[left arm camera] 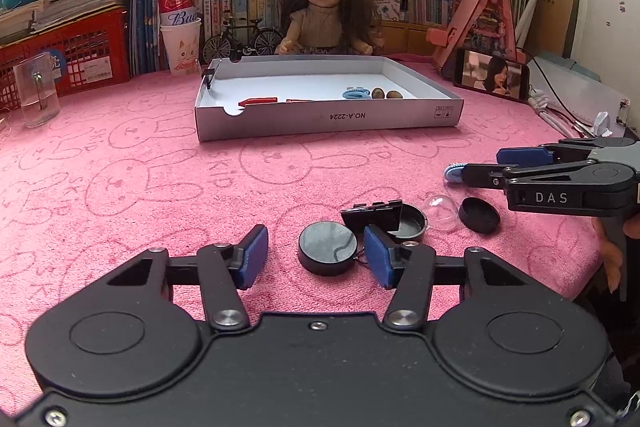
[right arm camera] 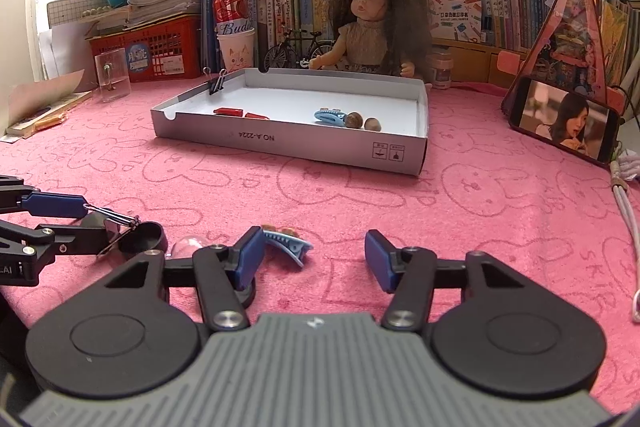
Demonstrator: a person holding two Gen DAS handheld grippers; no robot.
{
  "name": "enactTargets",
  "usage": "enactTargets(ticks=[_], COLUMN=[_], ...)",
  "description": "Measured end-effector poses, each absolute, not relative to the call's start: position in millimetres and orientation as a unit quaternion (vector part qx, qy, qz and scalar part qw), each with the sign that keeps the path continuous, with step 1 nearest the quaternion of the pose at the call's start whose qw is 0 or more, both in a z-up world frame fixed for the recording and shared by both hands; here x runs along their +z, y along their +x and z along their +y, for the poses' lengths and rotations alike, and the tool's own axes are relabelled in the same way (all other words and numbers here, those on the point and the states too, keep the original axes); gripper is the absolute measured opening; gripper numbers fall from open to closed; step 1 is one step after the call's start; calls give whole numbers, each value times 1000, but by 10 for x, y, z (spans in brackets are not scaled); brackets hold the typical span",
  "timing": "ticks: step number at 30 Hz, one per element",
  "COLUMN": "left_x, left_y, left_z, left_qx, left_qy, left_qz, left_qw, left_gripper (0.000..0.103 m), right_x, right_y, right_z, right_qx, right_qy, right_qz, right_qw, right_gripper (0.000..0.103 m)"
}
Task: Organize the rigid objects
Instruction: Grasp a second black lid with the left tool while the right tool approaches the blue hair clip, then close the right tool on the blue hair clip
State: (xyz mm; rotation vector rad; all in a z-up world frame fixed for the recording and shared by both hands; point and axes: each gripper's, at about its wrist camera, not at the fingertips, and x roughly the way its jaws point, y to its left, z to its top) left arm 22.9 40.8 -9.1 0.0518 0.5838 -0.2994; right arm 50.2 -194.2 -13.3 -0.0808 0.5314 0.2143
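Observation:
My left gripper [left arm camera: 316, 257] is open, its blue pads either side of a round black lid [left arm camera: 327, 247] on the pink cloth. Just beyond lie a black binder clip [left arm camera: 372, 213] on a black dish [left arm camera: 408, 225], a clear dome [left arm camera: 440, 211] and a black cap [left arm camera: 479, 215]. My right gripper [right arm camera: 314, 259] is open and empty; a blue hair clip [right arm camera: 288, 243] lies by its left finger. The white box [left arm camera: 328, 117] holds red pieces [left arm camera: 258, 101], a blue clip [left arm camera: 355, 94] and two brown nuts [left arm camera: 386, 94]. It also shows in the right wrist view [right arm camera: 296, 143].
A doll [left arm camera: 320, 15], a toy bicycle [left arm camera: 244, 41], a paper cup with a can [left arm camera: 180, 43] and books stand behind the box. A glass [left arm camera: 38, 91] is at the left, a phone [left arm camera: 492, 75] and cables at the right. A binder clip [right arm camera: 216, 83] grips the box rim.

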Motion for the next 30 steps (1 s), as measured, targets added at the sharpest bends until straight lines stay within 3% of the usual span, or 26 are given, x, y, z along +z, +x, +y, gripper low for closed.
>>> enactTargets(ticks=[6, 20, 30], left_x=[-102, -59, -33], left_y=[264, 299, 342], left_z=[380, 458, 437], left_qx=[-135, -113, -102], left_qy=[24, 8, 4], left_qz=[280, 275, 262], left_qw=[950, 955, 960], left_gripper=[30, 30, 30], right_x=[-114, -96, -109], right_y=[506, 632, 687], right_z=[-2024, -1823, -1678], right_qx=[116, 115, 52], right_qy=[-37, 0, 4], right_qz=[256, 279, 292], right_qw=[959, 953, 955], right_gripper=[68, 67, 54])
